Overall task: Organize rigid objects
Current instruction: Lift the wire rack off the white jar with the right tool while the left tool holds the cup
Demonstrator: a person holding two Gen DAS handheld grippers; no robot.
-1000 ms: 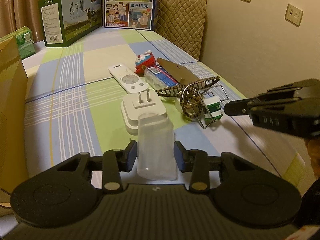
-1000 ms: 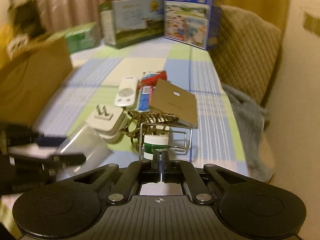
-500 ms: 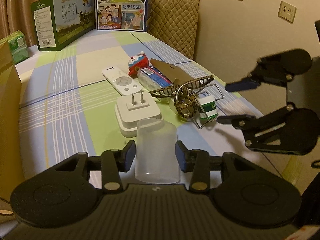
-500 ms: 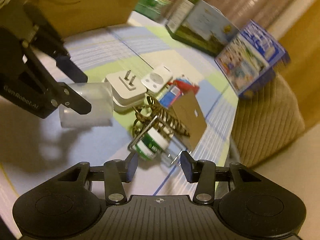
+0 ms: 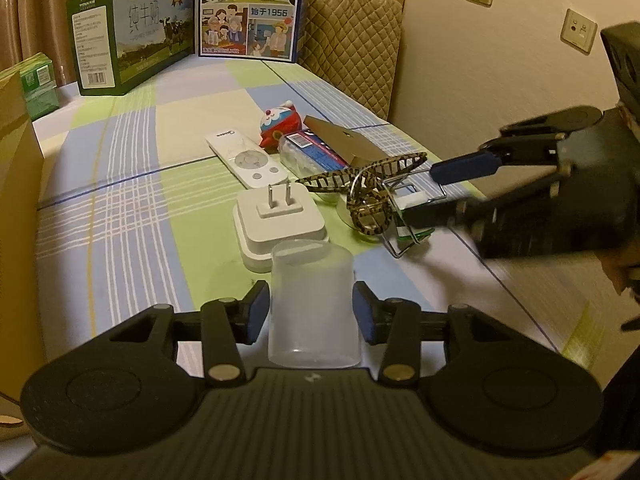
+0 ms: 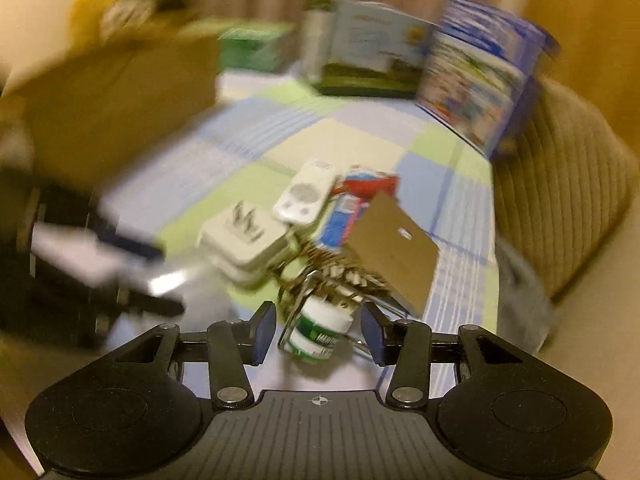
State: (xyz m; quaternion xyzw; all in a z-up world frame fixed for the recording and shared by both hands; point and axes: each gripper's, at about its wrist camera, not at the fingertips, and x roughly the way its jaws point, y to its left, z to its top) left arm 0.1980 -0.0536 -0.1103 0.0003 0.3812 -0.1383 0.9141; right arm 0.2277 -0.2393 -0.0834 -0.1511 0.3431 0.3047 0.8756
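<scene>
A clear plastic cup lies on the checked cloth between the fingers of my left gripper, which is open around it with small gaps. My right gripper is open, its fingers either side of a small white jar with a green label. In the left wrist view the right gripper reaches in from the right over the jar. A patterned hair claw and a wire clip lie on the jar. A white plug adapter sits just beyond the cup.
A white remote, a red toy, a blue packet and a brown card lie behind. Two milk cartons stand at the far end. A cardboard box is on the left, a quilted chair and wall on the right.
My right gripper has opened, swung and come down around the jar; its view is blurred by motion. My left gripper and the cup have stayed put.
</scene>
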